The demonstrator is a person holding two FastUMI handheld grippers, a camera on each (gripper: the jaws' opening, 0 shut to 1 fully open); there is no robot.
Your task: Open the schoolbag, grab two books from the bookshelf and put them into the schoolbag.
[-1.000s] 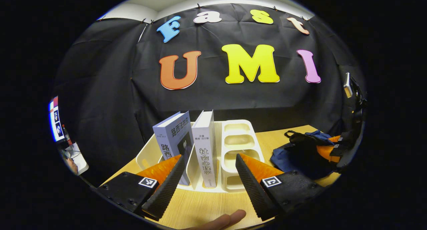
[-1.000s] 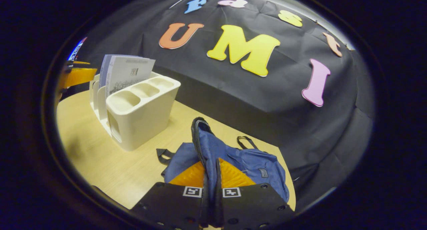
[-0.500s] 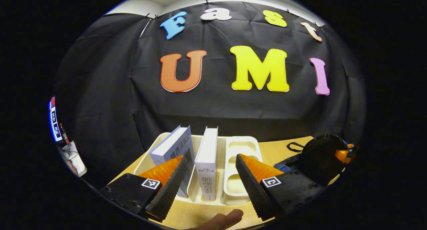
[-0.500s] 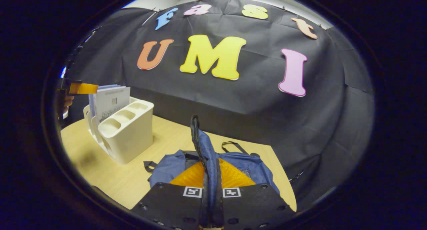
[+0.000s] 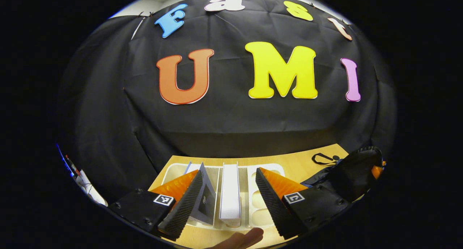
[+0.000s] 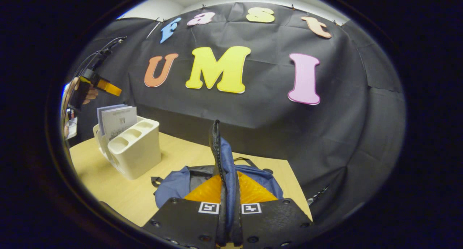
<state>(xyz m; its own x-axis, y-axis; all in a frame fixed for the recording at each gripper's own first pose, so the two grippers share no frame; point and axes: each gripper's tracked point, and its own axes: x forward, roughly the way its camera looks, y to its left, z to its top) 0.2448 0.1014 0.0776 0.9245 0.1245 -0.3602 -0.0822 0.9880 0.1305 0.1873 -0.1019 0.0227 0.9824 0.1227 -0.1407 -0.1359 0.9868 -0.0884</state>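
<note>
Left gripper [image 5: 227, 191]: black bodies with screws, orange wedge fingers [image 5: 278, 182], ribbed black pads, a square black-and-white marker on each side. Right gripper [image 6: 228, 191]: same build. Fingertip [image 5: 247, 237] at bottom centre of the left gripper view.

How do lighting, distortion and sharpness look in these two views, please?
Left gripper view: fisheye bends the table edge; the books are sharp but dim. Right gripper view: even light, a soft shadow beside the bookshelf; the schoolbag flap is crisp.
</note>
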